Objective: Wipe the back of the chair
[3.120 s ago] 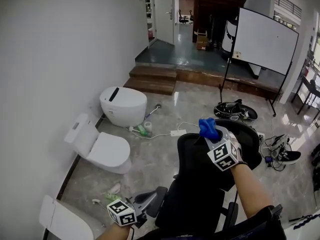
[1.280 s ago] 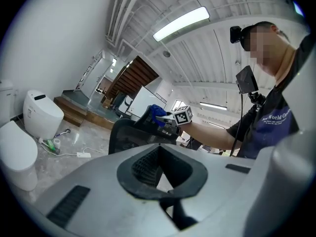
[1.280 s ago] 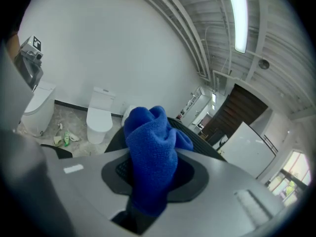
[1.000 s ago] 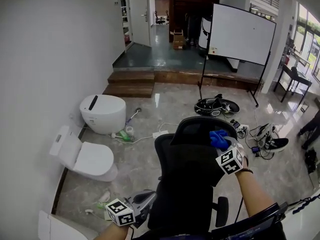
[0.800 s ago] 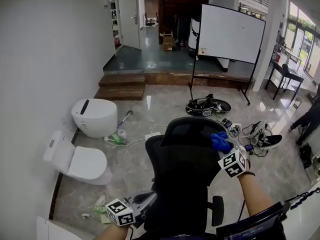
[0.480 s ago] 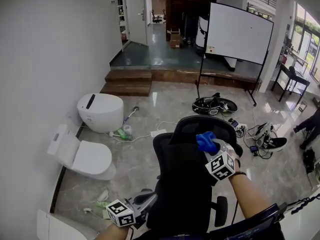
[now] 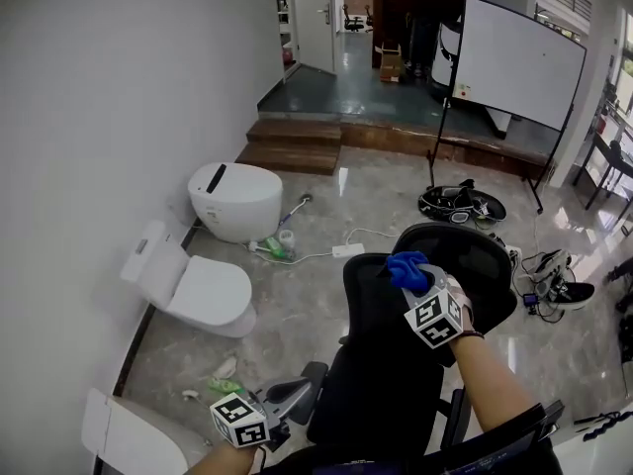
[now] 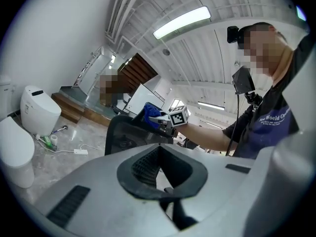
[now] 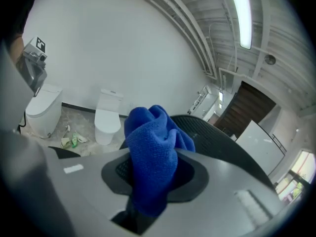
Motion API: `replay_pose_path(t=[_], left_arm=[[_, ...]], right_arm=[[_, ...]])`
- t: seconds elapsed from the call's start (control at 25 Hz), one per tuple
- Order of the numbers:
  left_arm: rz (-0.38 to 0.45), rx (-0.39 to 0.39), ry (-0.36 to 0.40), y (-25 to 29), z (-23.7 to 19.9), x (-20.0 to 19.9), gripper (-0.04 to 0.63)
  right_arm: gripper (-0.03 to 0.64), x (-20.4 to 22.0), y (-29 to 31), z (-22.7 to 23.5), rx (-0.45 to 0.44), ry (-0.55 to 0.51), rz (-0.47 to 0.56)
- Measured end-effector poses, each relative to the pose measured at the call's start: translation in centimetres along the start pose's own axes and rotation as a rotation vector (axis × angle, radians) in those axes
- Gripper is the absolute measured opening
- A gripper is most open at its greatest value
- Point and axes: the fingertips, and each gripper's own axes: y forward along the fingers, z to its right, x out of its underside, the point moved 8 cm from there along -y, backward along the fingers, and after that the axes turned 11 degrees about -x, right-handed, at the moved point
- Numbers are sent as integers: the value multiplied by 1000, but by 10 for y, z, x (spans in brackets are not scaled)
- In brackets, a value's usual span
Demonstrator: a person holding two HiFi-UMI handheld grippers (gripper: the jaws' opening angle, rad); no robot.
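Right tool point(image 7: 412, 277) grips blue cloth point(image 7: 405, 267) against the chair back's point(image 7: 473, 262) top.

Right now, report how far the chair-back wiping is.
Done: the right gripper is shut on the blue cloth. In hand: the cloth sits at the top of the chair back. To do: nothing shows what is wiped; treat the back below as pending. The left gripper hangs low, empty.

The right gripper point(image 7: 417, 277), arm stretched forward, clamps a blue cloth point(image 7: 404, 266); the left gripper point(image 7: 289, 398) hangs low by the body (jaws together, nothing between them).
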Motion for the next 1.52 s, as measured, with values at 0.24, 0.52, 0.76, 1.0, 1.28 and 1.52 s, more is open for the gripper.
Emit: replay_pose_path(t=[0.24,0.52,0.76,1.0,1.28,1.52], left_arm=[[-23,87,14,36,30,-3,3],[-60,243,33,93,77,6,3],[-64,241,21,91,74,18,3],[-30,104,6,40,23,12,3],[-3,-22,-21,-12,-8,7,3],[-28,36,-8,11,12,7,3]], right_arm=[[117,75,-65,35,126,100,-149],[117,140,-156,44,220,146,-232],[117,109,-128,20,150,72,-151],[117,25,-20,-19,-15,-47,-37],[117,-16,31,-40,-84,-81,-8],[117,37,-6,-2,-1,62,-85]])
